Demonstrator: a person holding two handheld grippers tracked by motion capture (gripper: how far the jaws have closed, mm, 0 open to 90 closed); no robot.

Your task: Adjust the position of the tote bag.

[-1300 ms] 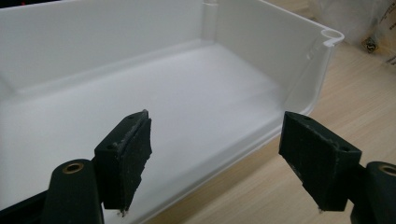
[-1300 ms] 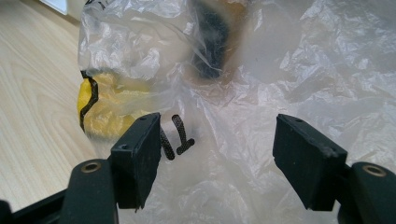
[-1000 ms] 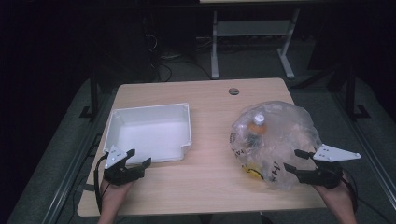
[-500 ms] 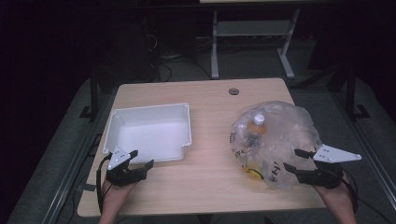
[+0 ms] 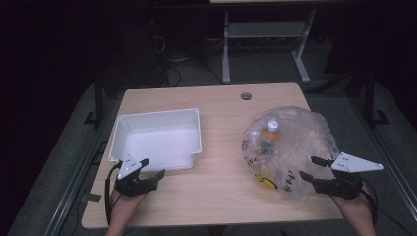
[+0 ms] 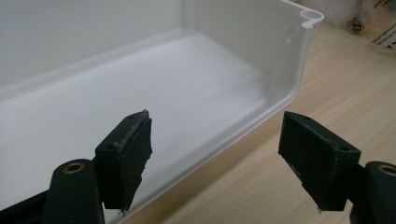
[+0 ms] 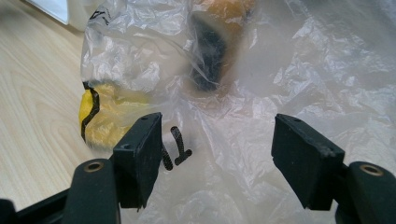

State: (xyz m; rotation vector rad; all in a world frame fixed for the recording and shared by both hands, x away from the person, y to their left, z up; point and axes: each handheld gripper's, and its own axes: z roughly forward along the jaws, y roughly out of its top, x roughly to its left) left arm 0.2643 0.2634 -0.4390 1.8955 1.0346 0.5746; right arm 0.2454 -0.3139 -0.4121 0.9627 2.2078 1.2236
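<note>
High view: a white tray [image 5: 129,129] sits on the left of the wooden table [image 5: 221,103]; a clear plastic bag [image 5: 300,132] with a bottle [image 5: 271,129] inside sits on the right. The left gripper [image 5: 152,168] is at the tray's near edge, jaws released. The right gripper [image 5: 312,168] is at the bag's near right side, jaws released.

Left gripper view: jaws apart, grasping nothing; the left jaw is over the tray [image 6: 187,84] floor, the right over the table [image 6: 355,84].

Right gripper view: jaws spread, with bag [image 7: 327,74] film between them; a yellow item [image 7: 102,116] lies inside, at left.
</note>
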